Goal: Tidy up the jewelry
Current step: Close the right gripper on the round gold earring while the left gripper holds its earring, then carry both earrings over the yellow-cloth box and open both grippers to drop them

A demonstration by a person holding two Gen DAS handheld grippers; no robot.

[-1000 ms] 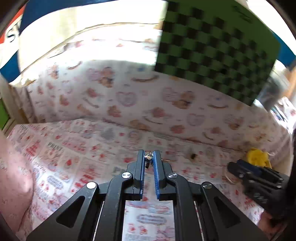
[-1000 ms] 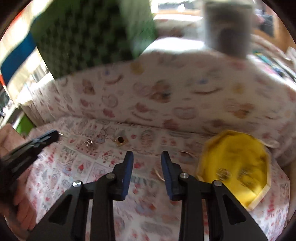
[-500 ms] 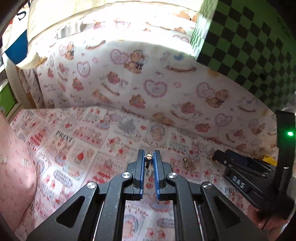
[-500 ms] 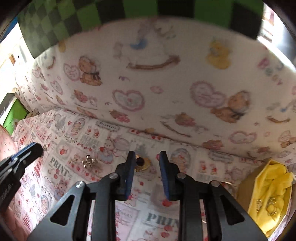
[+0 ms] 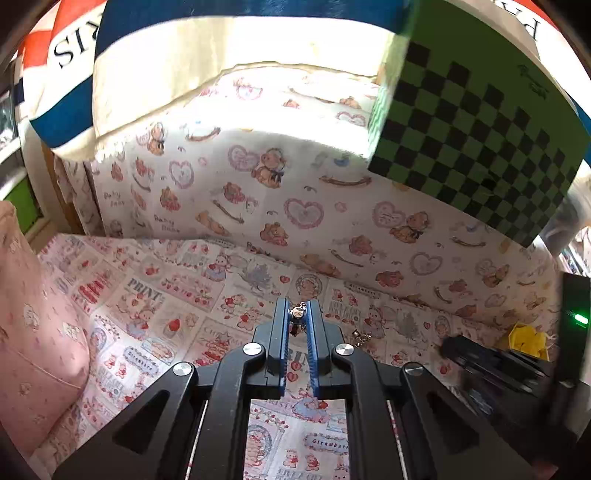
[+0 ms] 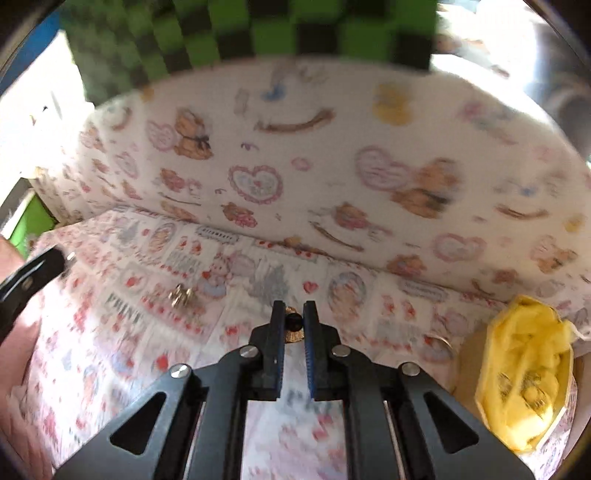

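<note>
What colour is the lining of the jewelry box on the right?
Yellow: the box lining is a crumpled yellow cloth, clearest in the right wrist view.

Between our left tongs' blue tips we see a small silver earring (image 5: 296, 314), pinched near their ends. A black-stoned gold piece (image 6: 294, 320) sits between our right tongs' tips. Another silver piece (image 6: 180, 294) lies left of them; a yellow-lined jewelry box (image 6: 524, 380) stands to their right.

Both wrist cameras looked forward and down along their tools, close above the printed cloth (image 5: 155, 317), facing the bear-print backdrop (image 5: 303, 206). Shared ground: cloth, backdrop, checkered board (image 6: 258, 29), yellow box (image 6: 524, 376); each view caught the other tool.
</note>
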